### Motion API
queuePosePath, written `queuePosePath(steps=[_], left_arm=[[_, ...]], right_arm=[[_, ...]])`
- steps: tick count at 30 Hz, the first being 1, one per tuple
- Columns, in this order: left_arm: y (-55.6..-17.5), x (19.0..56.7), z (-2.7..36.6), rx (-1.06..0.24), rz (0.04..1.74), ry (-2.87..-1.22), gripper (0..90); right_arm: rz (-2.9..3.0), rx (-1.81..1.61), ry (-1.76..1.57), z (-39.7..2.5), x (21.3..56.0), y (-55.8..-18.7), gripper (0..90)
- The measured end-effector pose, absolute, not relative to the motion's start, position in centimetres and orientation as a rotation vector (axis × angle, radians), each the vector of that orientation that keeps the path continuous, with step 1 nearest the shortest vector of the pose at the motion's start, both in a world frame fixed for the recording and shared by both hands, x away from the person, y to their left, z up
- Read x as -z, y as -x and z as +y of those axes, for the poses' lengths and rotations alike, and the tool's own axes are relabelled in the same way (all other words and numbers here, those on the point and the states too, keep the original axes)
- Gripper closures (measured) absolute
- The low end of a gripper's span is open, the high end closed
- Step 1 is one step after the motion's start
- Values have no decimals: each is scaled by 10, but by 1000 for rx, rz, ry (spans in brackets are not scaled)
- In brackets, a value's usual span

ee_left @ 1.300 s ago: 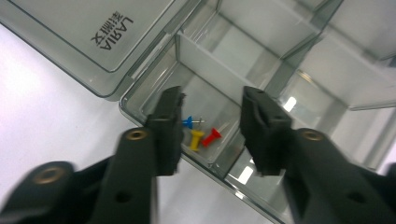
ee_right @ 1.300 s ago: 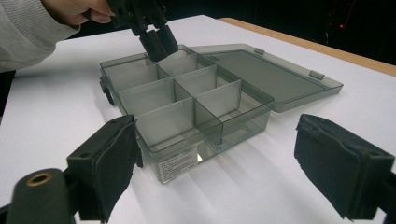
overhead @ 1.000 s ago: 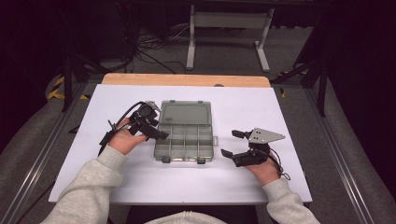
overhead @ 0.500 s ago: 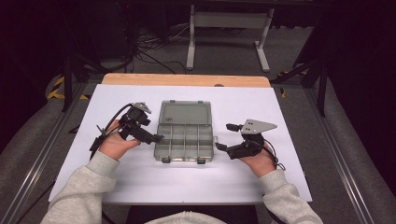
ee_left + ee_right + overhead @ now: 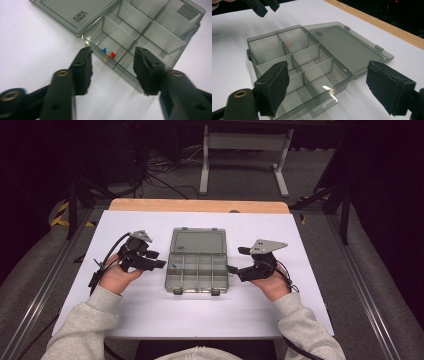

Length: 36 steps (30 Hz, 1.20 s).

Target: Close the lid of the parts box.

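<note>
Flanking grey clear organiser box (image 5: 197,266), lid flat open; both grippers' jaws spread.

One organizer box (image 5: 197,260), two pushpins (image 5: 108,52)

In the high view the pins (image 5: 173,266) inside the organizer box (image 5: 198,261) are too small to count; perhaps two or three. The right gripper view cuts off the box's near corner
</note>
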<state>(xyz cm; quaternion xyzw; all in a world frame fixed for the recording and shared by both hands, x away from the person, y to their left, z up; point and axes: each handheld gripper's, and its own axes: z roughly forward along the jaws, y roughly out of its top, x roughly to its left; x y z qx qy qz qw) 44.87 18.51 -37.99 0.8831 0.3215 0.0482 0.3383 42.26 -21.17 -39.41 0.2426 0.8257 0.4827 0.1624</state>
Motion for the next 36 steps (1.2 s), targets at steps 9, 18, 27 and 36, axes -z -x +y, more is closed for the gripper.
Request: queuePosePath(steps=[9, 18, 27, 36], left_arm=[[-450, 379, 186, -142, 876, -2306, 897], [-457, 377, 184, -175, 927, -2310, 899], [-472, 376, 177, -184, 941, -2339, 898], [-491, 383, 174, -163, 993, -2355, 898]], right_arm=[[2419, -1254, -738, -205, 388, -436, 658], [2483, -1116, -766, -197, 382, -450, 900], [2529, -1042, -839, -195, 379, -469, 899], [2569, -969, -892, -194, 378, -491, 898]])
